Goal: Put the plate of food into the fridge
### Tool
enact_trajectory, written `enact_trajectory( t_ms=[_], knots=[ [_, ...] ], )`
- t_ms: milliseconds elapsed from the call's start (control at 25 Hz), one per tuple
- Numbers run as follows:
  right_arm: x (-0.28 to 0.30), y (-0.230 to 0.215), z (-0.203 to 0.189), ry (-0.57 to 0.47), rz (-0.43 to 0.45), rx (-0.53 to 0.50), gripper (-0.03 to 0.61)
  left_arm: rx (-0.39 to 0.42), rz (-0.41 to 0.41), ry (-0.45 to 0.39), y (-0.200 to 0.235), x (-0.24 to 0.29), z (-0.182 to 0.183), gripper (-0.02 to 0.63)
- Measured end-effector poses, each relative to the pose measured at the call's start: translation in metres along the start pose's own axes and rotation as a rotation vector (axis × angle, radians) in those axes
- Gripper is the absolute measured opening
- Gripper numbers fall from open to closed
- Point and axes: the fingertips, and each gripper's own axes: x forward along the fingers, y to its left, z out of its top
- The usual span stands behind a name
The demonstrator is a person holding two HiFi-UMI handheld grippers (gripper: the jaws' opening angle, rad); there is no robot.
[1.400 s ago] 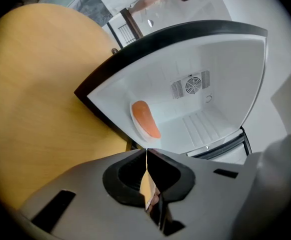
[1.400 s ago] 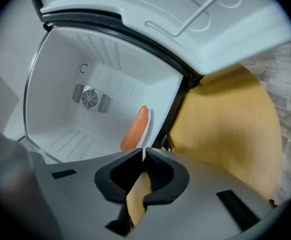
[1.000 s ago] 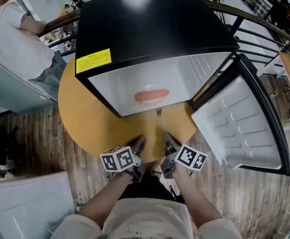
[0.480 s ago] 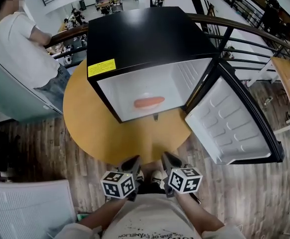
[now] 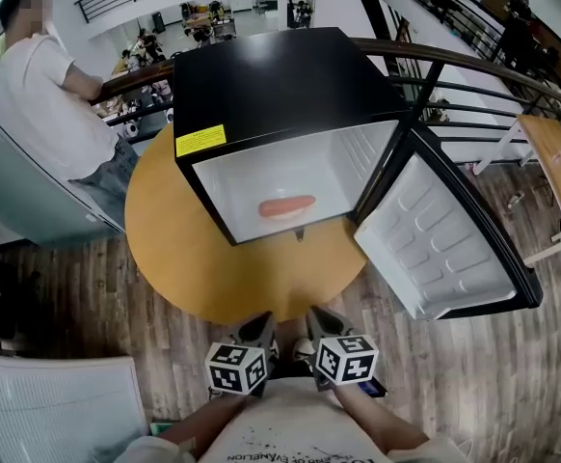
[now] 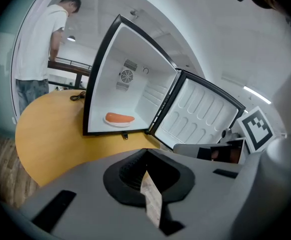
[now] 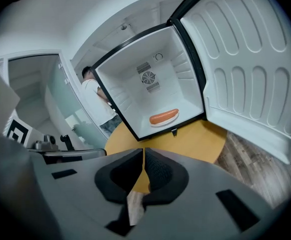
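An orange sausage (image 5: 287, 204) on a white plate (image 5: 274, 215) lies inside the open fridge (image 5: 280, 95), mid-frame. Clenched empty, the left hand-held gripper (image 5: 258, 330) and right hand-held gripper (image 5: 320, 320) have withdrawn below the table (image 5: 213, 268).

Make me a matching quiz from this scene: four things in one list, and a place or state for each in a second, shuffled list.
Things:
1. fridge door
2. plate of food
3. yellow label
4. right gripper

Places or states:
A. inside the fridge, on its floor
B. fingers shut, nothing between them
C. stuck on the fridge's black top, near the front left corner
D. swung wide open

Pairs: 1-D, 2-A, 3-C, 4-B
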Motion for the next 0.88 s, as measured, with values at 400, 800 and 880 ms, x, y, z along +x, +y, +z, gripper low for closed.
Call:
enact_trajectory(
  t_ms=[400, 800, 880],
  knots=[
    [0.0015, 0.0027, -0.0038, 0.025, -0.004, -0.023, 0.026, -0.008, 0.009, 0.001, 0.0047, -0.0027, -0.0002, 0.023],
    [0.0067, 0.0026, -0.0033, 0.03, -0.014, -0.023, 0.026, -0.008, -0.006, 0.007, 0.0071, -0.0002, -0.0004, 0.023],
    [0.0087, 0.0033, -0.0018, 0.026, -0.012, -0.025, 0.026, -0.011, -0.004, 0.007, 0.0097, 0.0007, -0.0002, 0.023]
  ],
)
